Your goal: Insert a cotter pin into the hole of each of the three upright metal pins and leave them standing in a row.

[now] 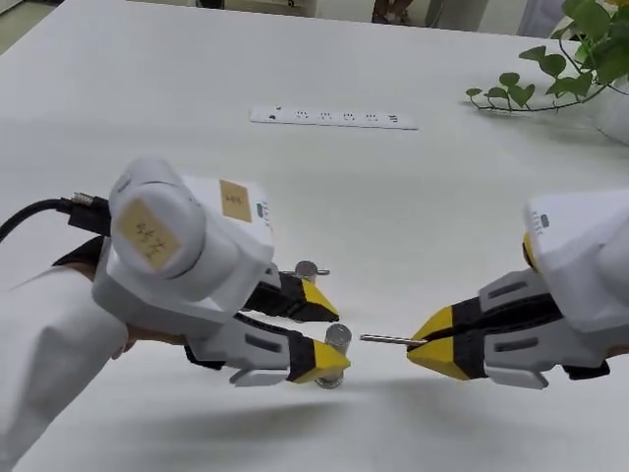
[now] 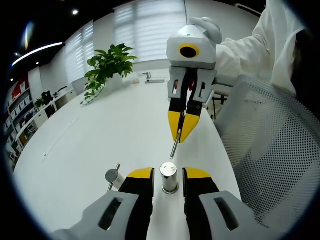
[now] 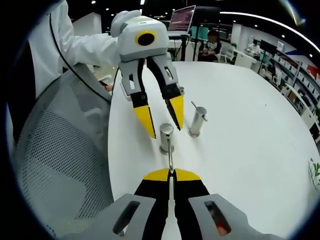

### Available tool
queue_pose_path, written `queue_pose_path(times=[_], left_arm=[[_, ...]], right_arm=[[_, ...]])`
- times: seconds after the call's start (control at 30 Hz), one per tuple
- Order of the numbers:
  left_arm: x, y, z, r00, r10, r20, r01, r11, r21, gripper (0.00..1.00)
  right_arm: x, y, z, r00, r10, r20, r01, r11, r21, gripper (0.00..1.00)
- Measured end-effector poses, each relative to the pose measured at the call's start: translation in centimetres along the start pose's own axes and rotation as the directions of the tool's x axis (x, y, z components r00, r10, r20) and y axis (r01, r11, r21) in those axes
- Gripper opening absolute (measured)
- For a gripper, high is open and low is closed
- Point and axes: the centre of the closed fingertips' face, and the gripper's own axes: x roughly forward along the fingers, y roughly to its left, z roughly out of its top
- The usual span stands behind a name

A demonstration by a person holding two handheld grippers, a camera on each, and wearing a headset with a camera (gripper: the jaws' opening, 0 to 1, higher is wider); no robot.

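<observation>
An upright metal pin (image 1: 337, 340) stands on the white table (image 1: 413, 216) between the spread jaws of my left gripper (image 1: 331, 332), which is open and not touching it. My right gripper (image 1: 425, 343) is shut on a thin cotter pin (image 1: 391, 340) whose free end points at that metal pin from a short gap away. In the right gripper view the cotter pin (image 3: 170, 159) runs straight toward the metal pin (image 3: 166, 138). A second metal pin (image 3: 197, 121) stands just beyond, with a cotter pin through its top. It also stands behind the left gripper (image 1: 307, 268).
A white power strip (image 1: 334, 118) lies across the far middle of the table. A leafy plant (image 1: 570, 59) sits at the far right corner. A mesh chair (image 2: 270, 140) stands at the table's near edge, beside the person's white sleeve (image 1: 39, 344).
</observation>
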Motion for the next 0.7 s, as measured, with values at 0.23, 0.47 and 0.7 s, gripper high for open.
queue_pose_path(times=[0.23, 0.47, 0.7], left_arm=[[0.07, -0.16, -0.25, 0.9999, -0.001, -0.01, 0.001, 1.0, -0.014, 0.1], [0.4, -0.08, -0.35, 1.0, 0.0, -0.009, 0.0, 0.999, -0.046, 0.1], [0.51, 0.07, -0.26, 1.0, 0.0, -0.009, -0.001, 0.999, -0.045, 0.1]], right_arm=[[0.27, 0.04, 0.09, 0.9999, 0.011, 0.009, -0.011, 1.0, 0.001, 0.0], [0.77, 0.11, 0.19, 0.9998, 0.018, 0.002, -0.018, 1.0, -0.015, 0.0], [0.58, 0.1, 0.44, 0.9996, 0.022, 0.019, -0.022, 1.0, -0.005, 0.0]])
